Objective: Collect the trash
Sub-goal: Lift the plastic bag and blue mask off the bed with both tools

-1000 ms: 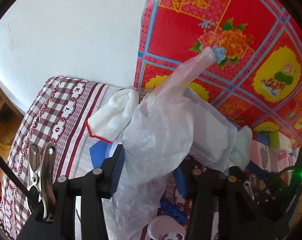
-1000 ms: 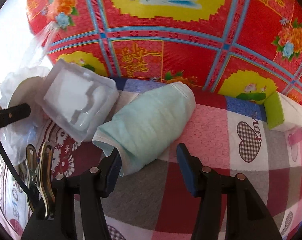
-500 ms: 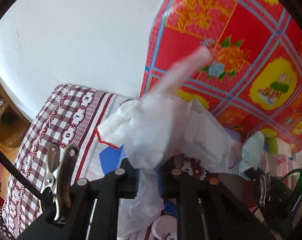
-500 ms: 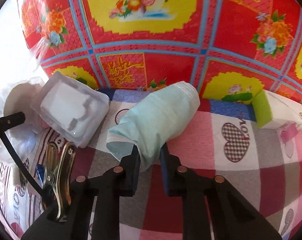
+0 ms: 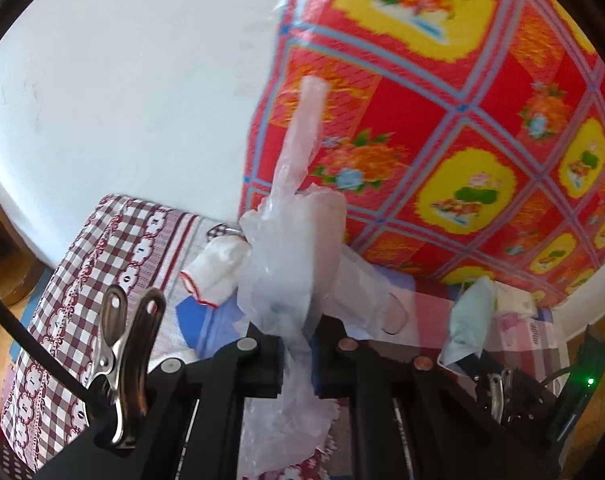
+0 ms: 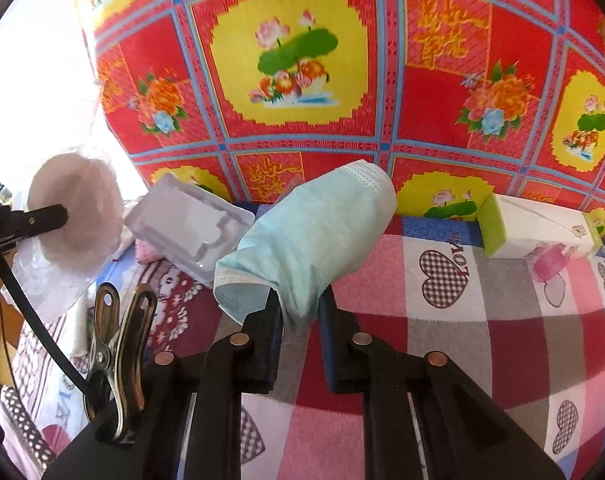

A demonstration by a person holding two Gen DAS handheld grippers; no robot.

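My left gripper (image 5: 296, 344) is shut on a clear plastic bag (image 5: 290, 264), which stands up between the fingers with one twisted handle pointing upward. Under and behind the bag lie a white cloth with a red edge (image 5: 218, 272) and a clear plastic tray (image 5: 366, 292). My right gripper (image 6: 300, 312) is shut on a light blue face mask (image 6: 310, 236), lifted off the checked bed cover (image 6: 482, 320). The same mask (image 5: 468, 320) shows at the right of the left wrist view. The bag (image 6: 74, 208) and the left gripper's finger (image 6: 34, 220) show at the left of the right wrist view.
A clear plastic tray (image 6: 190, 224) lies left of the mask on the bed. A white and green box (image 6: 534, 228) lies at the back right by the red and yellow flowered wall cloth (image 6: 302, 80). A white wall (image 5: 122, 100) stands at the left.
Both grippers closed, the left on the plastic bag and the right on the mask. Both then rose, lifting bag and mask off the bed.
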